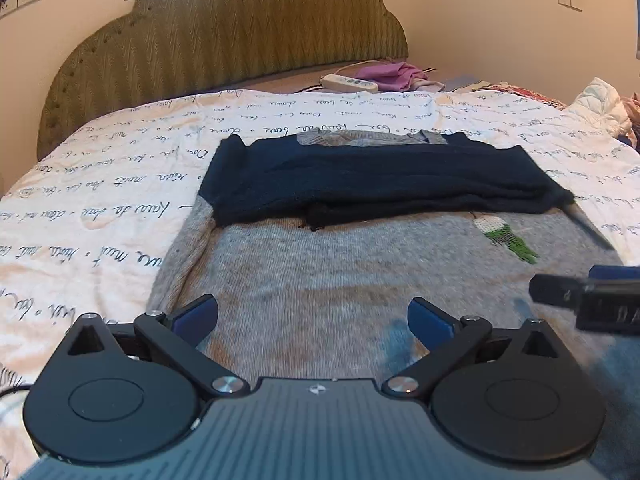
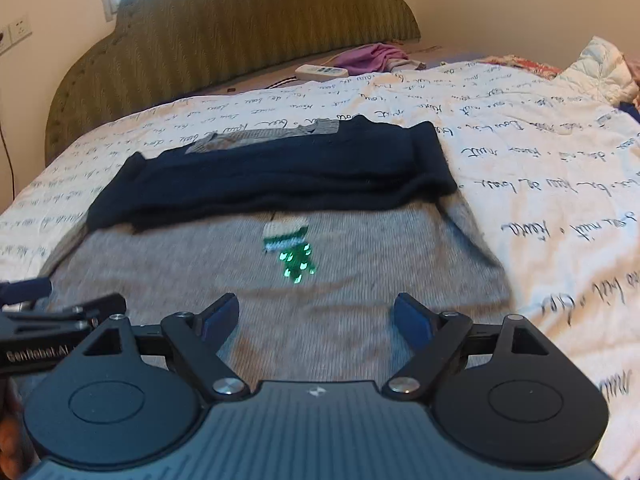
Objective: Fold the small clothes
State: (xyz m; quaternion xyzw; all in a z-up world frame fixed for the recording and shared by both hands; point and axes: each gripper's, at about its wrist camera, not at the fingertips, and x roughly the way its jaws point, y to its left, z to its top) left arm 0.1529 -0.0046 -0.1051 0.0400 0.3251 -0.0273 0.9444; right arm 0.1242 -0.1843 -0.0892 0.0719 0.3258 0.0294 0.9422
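A small grey sweater (image 1: 340,280) with navy sleeves (image 1: 380,180) lies flat on the bed, sleeves folded across its upper part. A white and green motif (image 1: 508,238) sits on its chest. It also shows in the right wrist view (image 2: 260,280), with the navy sleeves (image 2: 280,176) and the motif (image 2: 290,248). My left gripper (image 1: 312,316) is open and empty above the sweater's lower left part. My right gripper (image 2: 316,316) is open and empty above its lower right part, and shows at the right edge of the left wrist view (image 1: 584,292). The left gripper shows at the right wrist view's left edge (image 2: 60,312).
The bed has a white cover with script writing (image 1: 100,208) and a green padded headboard (image 1: 240,40). A white power strip (image 1: 350,83) and purple cloth (image 1: 390,74) lie near the headboard. More bedding (image 1: 600,104) is piled at the right.
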